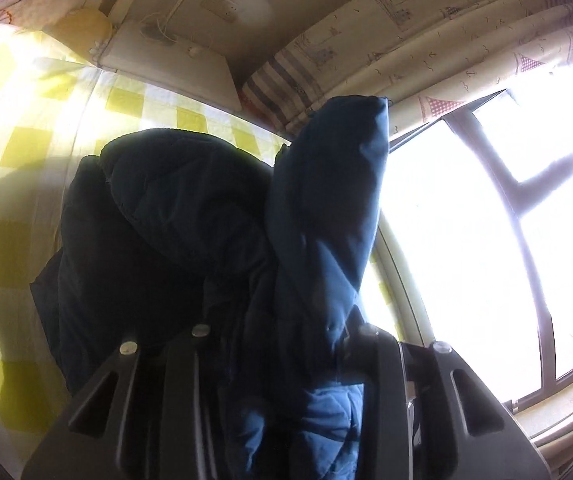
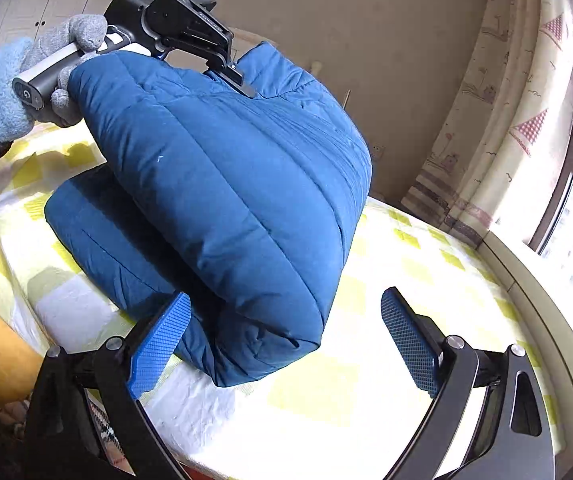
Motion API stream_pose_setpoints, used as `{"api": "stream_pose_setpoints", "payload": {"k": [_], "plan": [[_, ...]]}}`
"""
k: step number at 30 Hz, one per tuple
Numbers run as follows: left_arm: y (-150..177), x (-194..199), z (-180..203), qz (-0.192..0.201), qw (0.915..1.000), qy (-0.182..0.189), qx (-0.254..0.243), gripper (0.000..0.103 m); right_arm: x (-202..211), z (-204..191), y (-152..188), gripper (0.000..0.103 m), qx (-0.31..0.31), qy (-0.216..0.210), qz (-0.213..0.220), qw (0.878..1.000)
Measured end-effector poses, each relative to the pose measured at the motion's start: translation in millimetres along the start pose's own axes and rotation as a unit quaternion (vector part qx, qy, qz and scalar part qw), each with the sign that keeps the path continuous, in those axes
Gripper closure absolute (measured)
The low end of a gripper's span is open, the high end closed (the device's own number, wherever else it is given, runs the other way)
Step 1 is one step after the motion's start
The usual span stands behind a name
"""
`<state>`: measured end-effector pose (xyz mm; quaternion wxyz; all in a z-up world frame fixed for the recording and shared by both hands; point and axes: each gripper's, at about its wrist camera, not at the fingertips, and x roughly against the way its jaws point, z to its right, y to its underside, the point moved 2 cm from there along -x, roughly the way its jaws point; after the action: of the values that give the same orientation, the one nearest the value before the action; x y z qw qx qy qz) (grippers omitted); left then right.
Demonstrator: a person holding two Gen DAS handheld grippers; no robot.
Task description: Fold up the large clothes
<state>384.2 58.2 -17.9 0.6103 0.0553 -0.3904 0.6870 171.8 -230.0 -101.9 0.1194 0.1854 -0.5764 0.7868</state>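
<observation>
The right claw (image 2: pixel 286 340) is standing wide open with nothing between its blue pads (image 2: pixel 160 344), hovering over the near edge of the bed (image 2: pixel 426 264). The left claw (image 2: pixel 242 80) is pinching a fold of the blue puffer jacket (image 2: pixel 222 184) tight and lifting it above the checked yellow sheet, while the lower part is lying on the bed toward its left edge. A grey-gloved hand (image 2: pixel 46 72) is gripping the left handle. Patterned curtains (image 2: pixel 498 128) are hanging beside the bright window (image 1: pixel 466 220).
</observation>
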Motion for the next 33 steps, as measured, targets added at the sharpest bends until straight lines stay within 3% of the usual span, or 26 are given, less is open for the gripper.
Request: {"api": "stream_pose_setpoints", "payload": {"k": [2,6,7,9,13,15,18,20,22,27,31,33], "plan": [[0,1,3,0.006,1.0,0.003,0.006,0.073,-19,13,-10,0.02,-0.002,0.018,-0.012,1.0],[12,21,-1,0.026,0.9996,0.005,0.002,0.079,-41,-2,-5,0.027,0.015,0.065,-0.047,0.997],[11,23,7,0.033,0.9994,0.005,-0.004,0.081,-46,-5,-5,0.031,0.03,0.067,-0.052,0.996],[13,35,23,0.05,0.9985,0.003,-0.021,0.084,-49,-17,-8,0.052,0.065,0.068,-0.048,0.994],[25,75,50,0.095,0.9931,0.007,-0.068,0.087,-39,-19,-6,0.062,0.087,0.07,-0.029,0.993],[39,84,29,0.111,0.9911,0.001,-0.072,0.087,-35,-21,-1,0.063,0.093,0.072,-0.03,0.993],[66,65,-54,0.104,0.9941,-0.027,0.015,0.087,-42,-22,7,0.064,0.082,0.059,-0.042,0.994],[85,60,-97,0.125,0.9888,0.049,0.066,0.086,-42,-27,9,0.064,0.088,0.053,-0.041,0.994],[93,63,-105,0.142,0.9844,0.069,0.078,0.086,-39,-31,12,0.064,0.107,0.051,-0.043,0.992],[97,68,-92,0.145,0.9865,0.042,0.064,0.086,6,-27,14,0.063,0.077,-0.052,-0.053,0.994],[99,66,-97,0.148,0.9847,0.054,0.075,0.086,45,-16,-23,0.062,-0.014,-0.168,0.011,0.986],[99,62,-99,0.151,0.9842,0.052,0.076,0.086,43,-28,-53,0.058,-0.032,-0.18,0.033,0.983]]}}
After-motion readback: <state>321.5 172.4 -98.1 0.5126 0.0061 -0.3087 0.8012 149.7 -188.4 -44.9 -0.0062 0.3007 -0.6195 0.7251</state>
